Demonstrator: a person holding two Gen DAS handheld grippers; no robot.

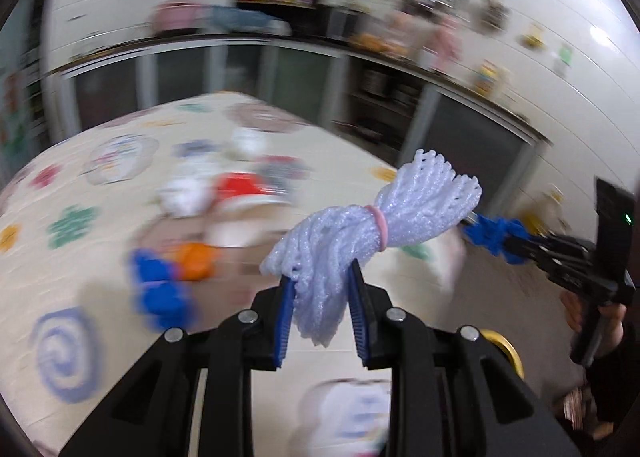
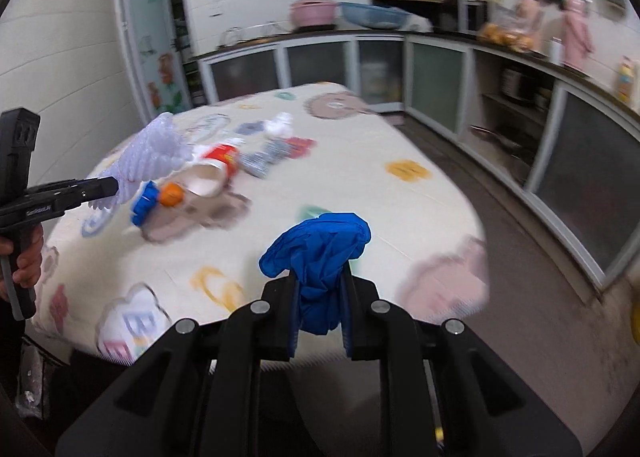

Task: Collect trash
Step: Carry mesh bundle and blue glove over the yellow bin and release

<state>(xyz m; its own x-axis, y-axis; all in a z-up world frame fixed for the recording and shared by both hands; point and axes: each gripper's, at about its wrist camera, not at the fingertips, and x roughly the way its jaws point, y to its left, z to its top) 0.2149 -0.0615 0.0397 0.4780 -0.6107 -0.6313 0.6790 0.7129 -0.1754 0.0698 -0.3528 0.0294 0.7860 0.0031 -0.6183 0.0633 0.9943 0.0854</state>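
The left gripper (image 1: 320, 289) pinches a white foam net (image 1: 360, 229), bound by a pink band, which sticks up above its fingers. The right gripper (image 2: 320, 289) is clamped on a crumpled blue glove (image 2: 318, 257), held over the near edge of the table (image 2: 360, 185). Farther off on the patterned tablecloth lie an orange ball (image 2: 171, 194), a blue scrap (image 2: 145, 203), a tipped paper cup (image 2: 214, 171) and white wads (image 2: 280, 125); motion blur hides their details.
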